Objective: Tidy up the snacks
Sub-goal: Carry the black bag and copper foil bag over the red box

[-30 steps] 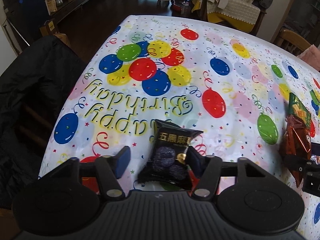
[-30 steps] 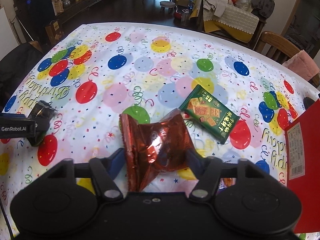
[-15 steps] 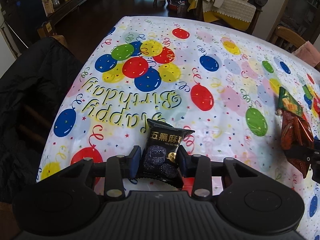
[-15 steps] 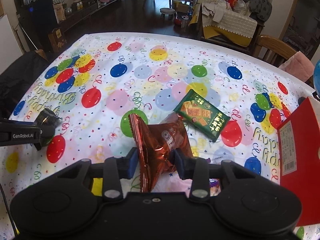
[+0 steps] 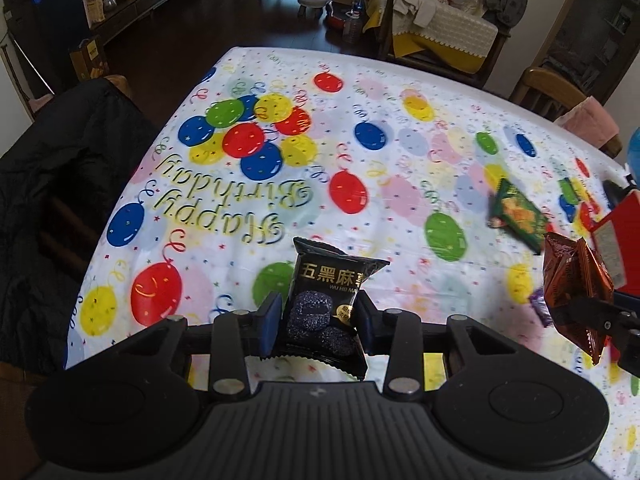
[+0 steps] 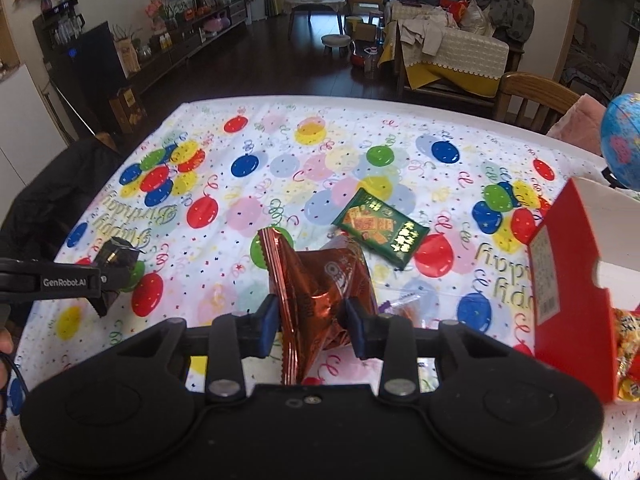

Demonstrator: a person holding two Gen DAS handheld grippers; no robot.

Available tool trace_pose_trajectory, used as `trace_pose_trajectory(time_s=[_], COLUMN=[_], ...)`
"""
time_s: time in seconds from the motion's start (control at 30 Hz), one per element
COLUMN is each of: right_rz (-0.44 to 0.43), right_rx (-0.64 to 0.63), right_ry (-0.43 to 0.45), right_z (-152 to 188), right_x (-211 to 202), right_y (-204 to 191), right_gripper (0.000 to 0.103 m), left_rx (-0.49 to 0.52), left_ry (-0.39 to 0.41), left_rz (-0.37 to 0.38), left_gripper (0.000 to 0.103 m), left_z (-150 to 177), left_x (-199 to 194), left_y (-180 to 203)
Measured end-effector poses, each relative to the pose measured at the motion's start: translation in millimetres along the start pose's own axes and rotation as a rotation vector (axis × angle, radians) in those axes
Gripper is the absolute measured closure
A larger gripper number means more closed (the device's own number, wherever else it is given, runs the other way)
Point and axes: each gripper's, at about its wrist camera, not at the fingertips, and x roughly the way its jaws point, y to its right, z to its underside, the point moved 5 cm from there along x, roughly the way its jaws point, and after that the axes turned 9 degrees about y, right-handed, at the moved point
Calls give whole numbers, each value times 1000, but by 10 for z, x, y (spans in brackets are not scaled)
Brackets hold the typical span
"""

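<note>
Grippers number 2: left gripper point(image 5: 316, 316) clamps 1 black snack packet point(image 5: 328, 300) above the balloon tablecloth point(image 5: 400, 208), right gripper point(image 6: 310, 320), jaws closing, pinches 1 red-brown foil packet point(image 6: 320, 288); 1 green cracker packet point(image 6: 380, 228) lies beyond, beside 1 red box point(image 6: 568, 300).

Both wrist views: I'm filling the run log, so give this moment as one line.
left gripper: shut on black snack packet | right gripper: closing on red-brown snack bag | green cracker packet: on tablecloth | red box: right

both wrist views angled down, close above shared balloon tablecloth point(image 5: 400, 184)
</note>
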Motion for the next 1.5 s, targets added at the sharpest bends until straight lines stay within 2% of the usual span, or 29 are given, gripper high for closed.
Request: trace_pose_trajectory(time_s=[0.37,0.77,1.5], right_rz=[-14,-2,78], right_rx=[46,95,144], right_ry=[40,93,148], right_z=[-2,42,138], right_x=[-510,-962,-1389], right_y=[388,970,2168], right_gripper=[69,69,69], left_rx=[0,41,186], left_ry=[31,84,133], left_rz=[33,78,180], left_gripper=[65,65,65], left_z=[45,9,-46], left_x=[-439,-776,-891], left_y=[512,1238,2784])
